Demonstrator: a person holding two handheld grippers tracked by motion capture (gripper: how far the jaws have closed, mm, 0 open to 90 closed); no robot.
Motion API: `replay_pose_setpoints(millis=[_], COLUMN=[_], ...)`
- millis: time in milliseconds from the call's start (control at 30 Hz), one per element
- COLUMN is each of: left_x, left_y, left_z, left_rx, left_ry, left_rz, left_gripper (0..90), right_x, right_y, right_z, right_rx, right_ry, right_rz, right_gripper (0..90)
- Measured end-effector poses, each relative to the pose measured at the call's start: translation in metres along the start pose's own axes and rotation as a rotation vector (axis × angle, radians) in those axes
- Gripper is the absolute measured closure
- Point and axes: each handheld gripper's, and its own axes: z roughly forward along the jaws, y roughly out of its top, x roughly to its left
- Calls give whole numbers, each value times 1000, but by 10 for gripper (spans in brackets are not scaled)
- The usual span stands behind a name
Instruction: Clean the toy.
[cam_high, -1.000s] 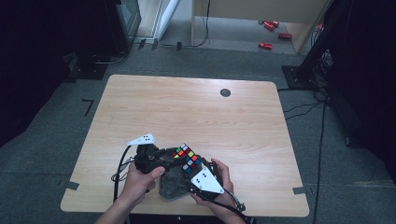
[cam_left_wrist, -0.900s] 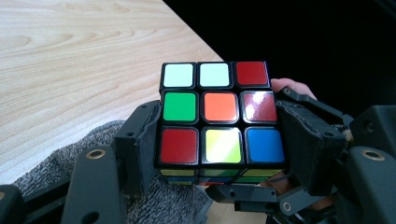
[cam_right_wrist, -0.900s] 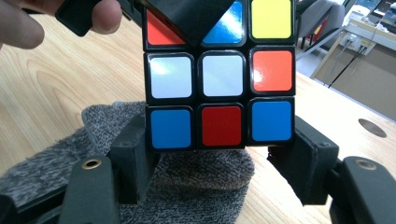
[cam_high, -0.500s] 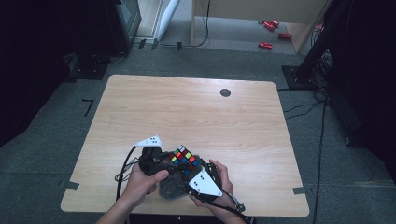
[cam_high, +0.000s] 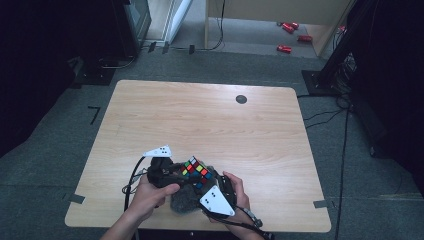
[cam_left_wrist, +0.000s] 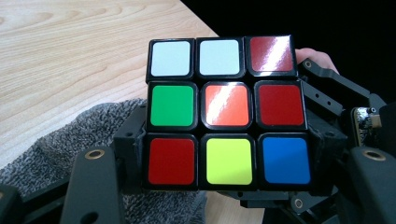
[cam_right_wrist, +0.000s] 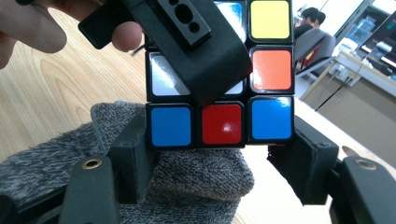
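Observation:
A scrambled Rubik's cube (cam_high: 196, 171) is held just above a grey fuzzy cloth (cam_high: 182, 202) near the table's front edge. My left gripper (cam_high: 186, 172) grips it from the left and my right gripper (cam_high: 209, 186) from the right. In the left gripper view the cube (cam_left_wrist: 229, 112) shows a white, red, green, orange, yellow and blue face between the left gripper (cam_left_wrist: 226, 156) pads, whose jaws have just been closing on it. In the right gripper view the right gripper (cam_right_wrist: 217, 156) clamps the cube's (cam_right_wrist: 271, 70) bottom row, and a left jaw crosses that face.
The wooden table (cam_high: 200, 120) has a small black disc (cam_high: 241, 99) at its far side. The cloth (cam_right_wrist: 196, 177) lies right under the cube. Red items (cam_high: 285, 48) lie on the floor beyond the table, with cables and stands at both sides.
The cube has turned slightly between the two grippers. Both hands have kept their place by the front edge.

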Motion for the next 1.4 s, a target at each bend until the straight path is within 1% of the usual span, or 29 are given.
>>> replay_pose_setpoints(millis=[167,233,300,333,367,400,467,500,533,567,600,633,667,700,733,767,800,867,933,967,1033,1133,1167,1200,1233,1300,1367,1400], left_x=[1,1,1,1,1,2,7,9,11,12,13,13,13,13,13,13,13,14,14,14,13,12,12,11,10,8,8,8], left_y=[0,0,0,1,1,2,4,5,6,6,6,5,4,3,0,-1,-3,-7,-12,-15,-19,-22,-22,-21,-21,-22,-23,-24], left_z=[0,-2,-5,-7,-10,-14,-25,-31,-35,-40,-43,-46,-49,-50,-53,-54,-55,-56,-56,-56,-56,-57,-57,-57,-56,-55,-53,-52], left_rx=[1,-3,-25,-39,-56,-77,-121,-145,-166,-184,-202,-214,-230,-245,-275,-288,-302,-319,-323,-323,-323,-328,-323,-313,-303,-283,-278,-278], left_ry=[-3,-9,-10,1,29,48,44,47,56,68,88,113,129,137,151,155,159,173,205,220,232,233,229,223,222,225,220,213], left_rz=[6,12,20,28,43,48,36,38,46,64,97,131,155,174,211,227,243,264,281,294,309,327,331,333,342,368,375,378], left_gripper=[341,342,343,343,343,343,343,343,343,343,343,343,343,343,343,344,344,343,343,344,343,343,343,343,343,343,343,342], right_x=[0,-1,-1,-2,-3,-5,-9,-12,-14,-16,-17,-17,-16,-14,-12,-8,-5,3,10,11,12,12,11,12,10,4,-4,-9], right_y=[0,0,1,2,2,1,-3,-5,-6,-7,-6,-6,-6,-6,-6,-8,-9,-14,-18,-19,-18,-20,-21,-21,-22,-24,-25,-25], right_z=[0,1,1,1,1,2,3,5,6,9,13,17,22,27,32,40,44,54,60,61,61,60,59,58,57,56,53,51], right_rx=[-3,-6,-16,-16,-15,-10,8,19,33,40,48,59,68,90,113,154,176,249,311,316,324,341,335,333,329,330,327,322], right_ry=[-1,12,13,15,26,43,60,80,109,141,169,187,201,212,219,227,240,255,260,257,247,234,226,216,214,236,255,256], right_rz=[-15,0,12,30,51,72,103,136,178,230,275,310,328,341,348,355,355,332,309,297,283,253,245,243,234,245,281,296], right_gripper=[349,348,345,343,328,315,299,288,282,279,275,275,272,265,263,265,266,267,274,277,317,423,491,584,633,701,736,742])
